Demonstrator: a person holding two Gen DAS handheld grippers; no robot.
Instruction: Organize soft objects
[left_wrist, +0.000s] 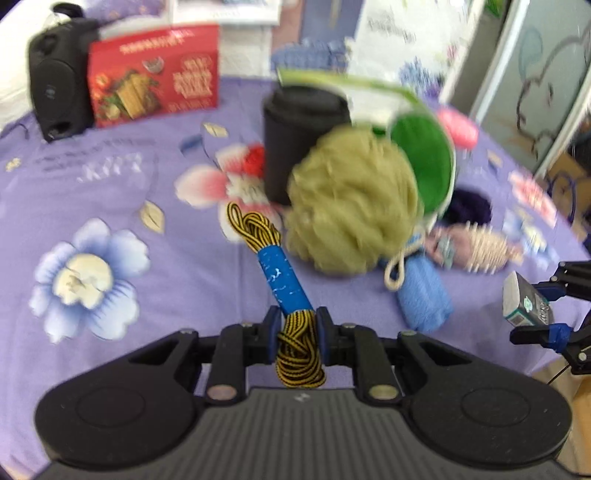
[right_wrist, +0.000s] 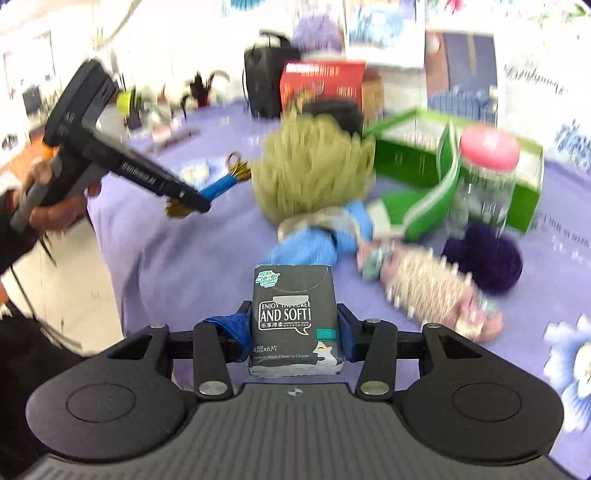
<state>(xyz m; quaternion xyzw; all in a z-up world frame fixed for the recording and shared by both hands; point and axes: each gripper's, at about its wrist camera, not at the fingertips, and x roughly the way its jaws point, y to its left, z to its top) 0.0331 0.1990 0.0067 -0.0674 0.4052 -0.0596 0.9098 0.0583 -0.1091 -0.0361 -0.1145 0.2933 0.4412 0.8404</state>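
Observation:
My left gripper (left_wrist: 295, 326) is shut on a yellow-and-black cord bundle with a blue wrap (left_wrist: 282, 280), held above the purple floral cloth (left_wrist: 110, 177). My right gripper (right_wrist: 293, 328) is shut on a dark tissue pack (right_wrist: 293, 317); the pack also shows at the right edge of the left wrist view (left_wrist: 524, 304). An olive bath pouf (left_wrist: 351, 199) (right_wrist: 314, 173) lies ahead, next to a blue knitted roll (left_wrist: 424, 291) (right_wrist: 306, 243), a pink spiky roll (right_wrist: 432, 291) and a purple pompom (right_wrist: 484, 254). The left gripper with the cord also shows in the right wrist view (right_wrist: 207, 197).
An open green box (right_wrist: 413, 155) lies behind the pouf. A jar with a pink lid (right_wrist: 487, 177), a black cylinder (left_wrist: 299, 140), a red box (left_wrist: 155, 74) and a black speaker (left_wrist: 59, 88) stand at the back. The table edge and floor lie at left (right_wrist: 74, 280).

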